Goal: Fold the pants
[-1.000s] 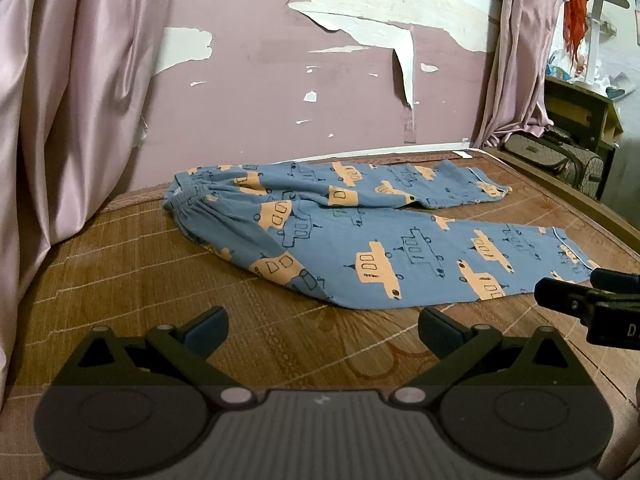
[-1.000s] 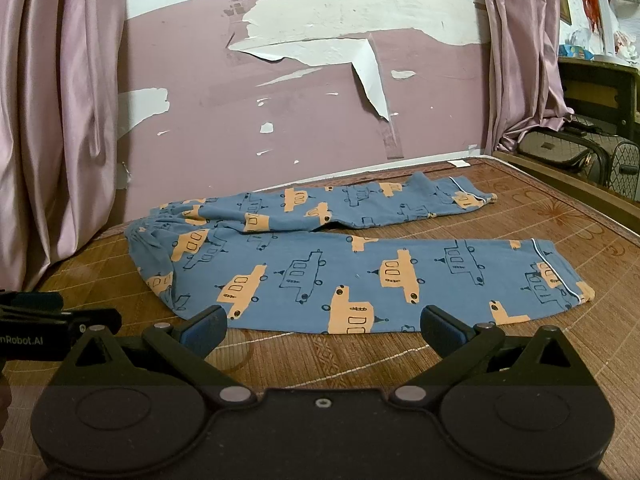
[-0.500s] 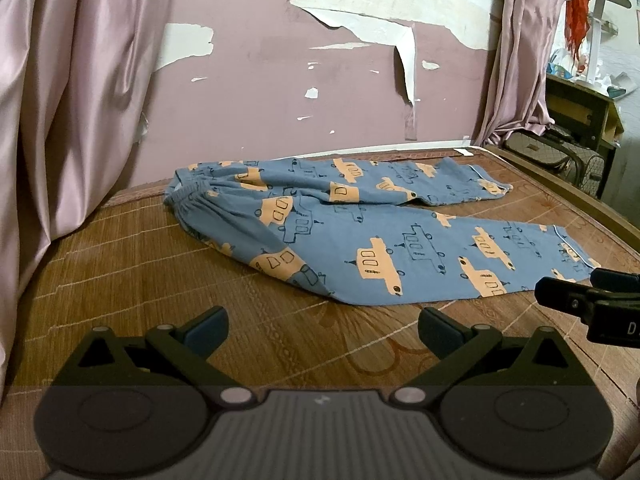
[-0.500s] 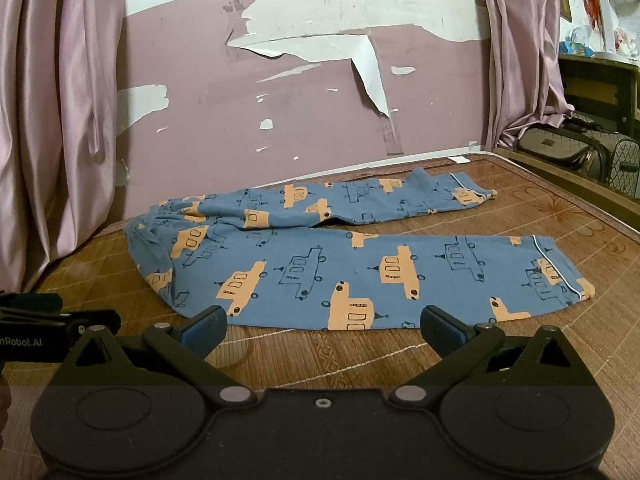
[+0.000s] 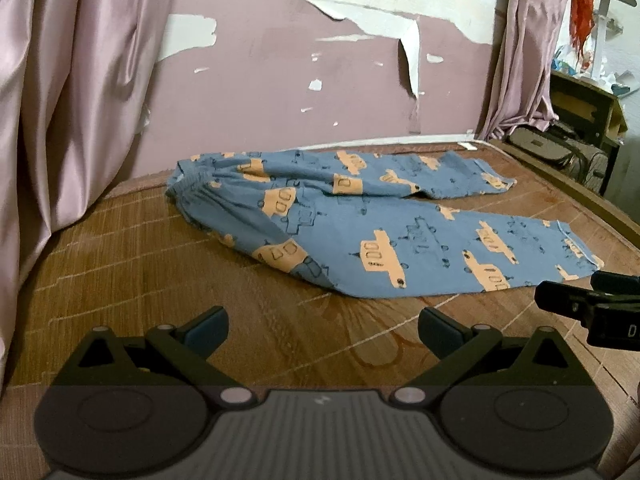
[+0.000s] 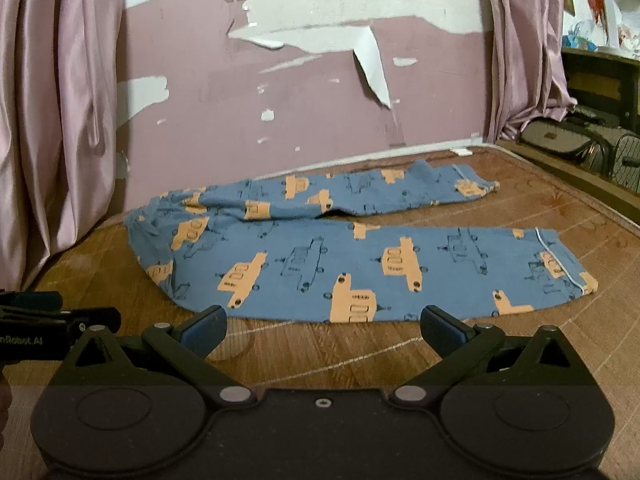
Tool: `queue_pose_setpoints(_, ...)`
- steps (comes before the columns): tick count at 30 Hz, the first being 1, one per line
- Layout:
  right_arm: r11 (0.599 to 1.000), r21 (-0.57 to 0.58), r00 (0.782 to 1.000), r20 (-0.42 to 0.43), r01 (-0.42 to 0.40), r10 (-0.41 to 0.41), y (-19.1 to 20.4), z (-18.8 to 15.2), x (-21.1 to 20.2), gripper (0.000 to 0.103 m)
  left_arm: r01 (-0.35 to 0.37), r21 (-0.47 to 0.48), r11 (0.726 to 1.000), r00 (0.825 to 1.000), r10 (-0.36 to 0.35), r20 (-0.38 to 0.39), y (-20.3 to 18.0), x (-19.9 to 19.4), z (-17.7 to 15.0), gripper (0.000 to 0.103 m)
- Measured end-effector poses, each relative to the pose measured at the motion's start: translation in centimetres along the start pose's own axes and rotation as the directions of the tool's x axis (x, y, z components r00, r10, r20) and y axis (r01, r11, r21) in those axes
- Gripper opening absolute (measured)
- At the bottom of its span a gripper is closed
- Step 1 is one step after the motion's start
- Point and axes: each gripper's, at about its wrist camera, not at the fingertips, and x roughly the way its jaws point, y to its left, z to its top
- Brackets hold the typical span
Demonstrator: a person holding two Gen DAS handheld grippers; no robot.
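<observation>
Blue pants [image 5: 360, 236] with orange car prints lie flat on a woven bamboo mat [image 5: 120, 272], waistband at the left, both legs stretched to the right and spread apart; they also show in the right wrist view [image 6: 360, 264]. My left gripper [image 5: 322, 328] is open and empty, a short way in front of the near leg. My right gripper [image 6: 322, 326] is open and empty, just short of the near leg's front edge. The right gripper's side shows at the left wrist view's right edge [image 5: 592, 308].
Pink curtains hang at the left [image 5: 60, 100] and at the back right [image 5: 524, 48]. A peeling pink wall [image 5: 280, 92] stands behind the mat. A wooden bed rim [image 5: 576, 192] runs along the right, with bags [image 6: 560, 136] and a shelf beyond it.
Both grippers have moved a little forward toward the pants, which look slightly nearer and lower in view. The pants have not moved. Both grippers stay open.
</observation>
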Motion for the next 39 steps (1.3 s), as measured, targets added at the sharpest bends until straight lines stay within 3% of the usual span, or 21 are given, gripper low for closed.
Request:
queue_pose_setpoints(12,0.995,-0.068,0.988,-0.136,0.068,-0.077,0.9,1.5,1.9,0.103,-0.046,-0.010,0.999,0.996,0.045,-0.080,0.4,1.2,1.3,0.103)
queue_pose_setpoints(28,0.990,-0.107,0.994,-0.054,0.090,-0.097,0.4,5.8,1.5,0.103,-0.050,-0.014,0.999,0.995,0.049,-0.090,1.0,1.7,7.2,0.103)
queue_pose_setpoints(34,0.989,-0.122,0.996,-0.040,0.079,-0.085,-0.1,6.8,2.2,0.103,-0.057,0.064,0.996,0.985,0.066,-0.159,0.9,2.6,11.4,0.103)
queue_pose_setpoints(39,0.993,-0.116,1.000,-0.004,0.027,-0.027,-1.0,7.8,2.8,0.103,-0.067,0.133,0.989,0.983,0.088,-0.159,0.6,3.5,14.8,0.103)
